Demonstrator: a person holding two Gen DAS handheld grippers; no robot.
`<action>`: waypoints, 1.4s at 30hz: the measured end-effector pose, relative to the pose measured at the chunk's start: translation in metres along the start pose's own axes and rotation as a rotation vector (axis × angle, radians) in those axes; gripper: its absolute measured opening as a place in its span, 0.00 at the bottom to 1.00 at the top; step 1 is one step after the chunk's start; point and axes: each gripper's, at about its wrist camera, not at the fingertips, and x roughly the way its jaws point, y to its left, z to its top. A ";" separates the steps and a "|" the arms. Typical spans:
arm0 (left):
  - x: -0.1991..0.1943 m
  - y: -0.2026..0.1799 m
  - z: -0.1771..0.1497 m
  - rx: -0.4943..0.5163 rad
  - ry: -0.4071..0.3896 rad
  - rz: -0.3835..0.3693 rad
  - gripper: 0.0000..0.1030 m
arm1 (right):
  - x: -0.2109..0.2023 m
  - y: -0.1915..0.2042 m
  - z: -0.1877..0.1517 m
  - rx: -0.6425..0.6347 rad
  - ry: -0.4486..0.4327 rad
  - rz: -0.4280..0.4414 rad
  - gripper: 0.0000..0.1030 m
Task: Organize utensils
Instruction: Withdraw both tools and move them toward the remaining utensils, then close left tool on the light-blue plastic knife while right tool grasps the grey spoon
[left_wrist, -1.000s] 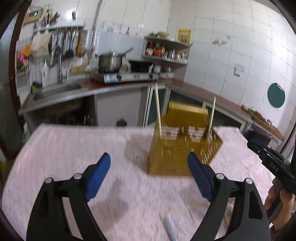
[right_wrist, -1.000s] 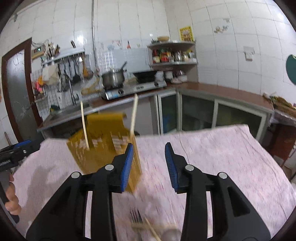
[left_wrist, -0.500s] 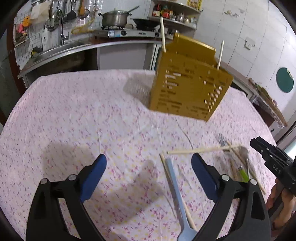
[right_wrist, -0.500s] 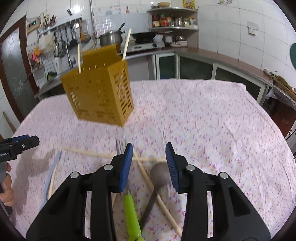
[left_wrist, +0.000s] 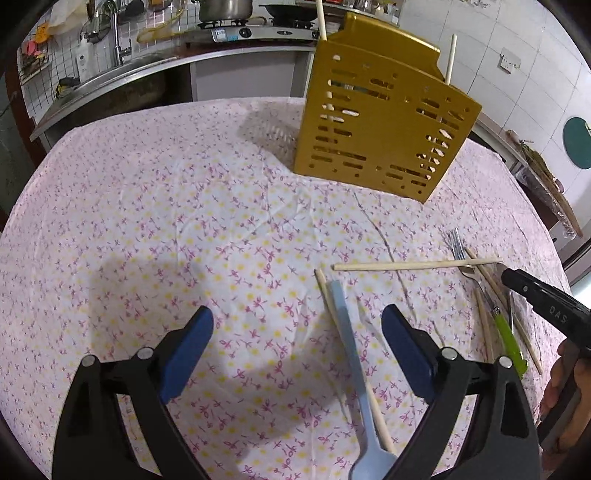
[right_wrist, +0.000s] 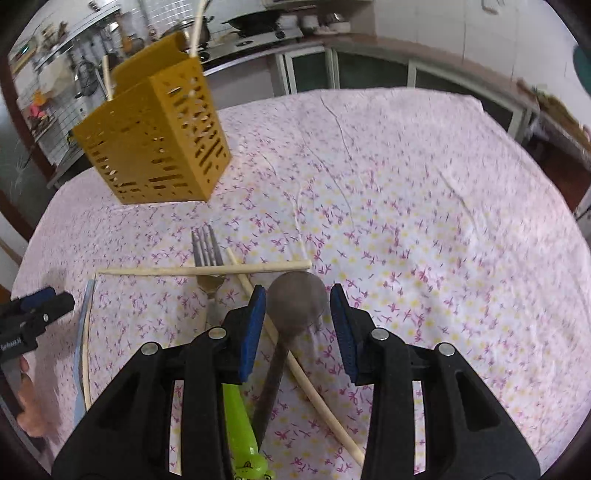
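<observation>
Left wrist view: The left gripper (left_wrist: 297, 338) hangs above the table (left_wrist: 129, 206), which is covered by a floral cloth. Its jaws stand wide apart with nothing between the blue pads (left_wrist: 186, 349). A pale blue spoon (left_wrist: 351, 354) lies on the cloth below the gap, toward the right-hand pad, with a wooden chopstick (left_wrist: 343, 332) just beside it and partly under it. Farther away, a second chopstick (left_wrist: 413, 265) lies crosswise. Its far end rests over a fork (left_wrist: 463, 264) that has a green handle (left_wrist: 509, 341). More chopsticks lie by the fork. The yellow perforated utensil holder (left_wrist: 380, 122) stands at the far side of the table, with two chopsticks upright in it. The right gripper (left_wrist: 546, 299) enters at the right edge, held by a hand (left_wrist: 565, 398).

Right wrist view: The right gripper (right_wrist: 297, 325) points down at the utensil pile. Its jaws are set narrow and grip nothing. The bowl of a dark metal spoon (right_wrist: 297, 306) lies on the cloth beneath the gap between the pads; whether the pads touch it cannot be told. The spoon's handle runs back under the gripper. The fork (right_wrist: 207, 254) lies just left of the spoon, tines pointing away, its green handle (right_wrist: 240, 417) passing under the left pad. One chopstick (right_wrist: 203, 270) crosses the fork's neck; another (right_wrist: 295, 365) runs diagonally beneath the spoon. The utensil holder (right_wrist: 155, 136) stands at upper left, well apart from the pile. The left gripper (right_wrist: 33, 314) shows at the left edge.
</observation>
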 end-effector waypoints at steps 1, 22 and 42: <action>0.003 -0.001 0.001 0.002 0.011 0.012 0.88 | 0.003 -0.001 0.001 0.007 0.009 0.001 0.36; 0.021 -0.001 0.015 0.000 0.084 -0.047 0.20 | 0.009 -0.001 0.003 0.041 0.028 0.035 0.34; -0.016 -0.009 0.018 0.017 -0.010 -0.064 0.10 | -0.032 -0.006 0.011 0.043 -0.138 0.052 0.33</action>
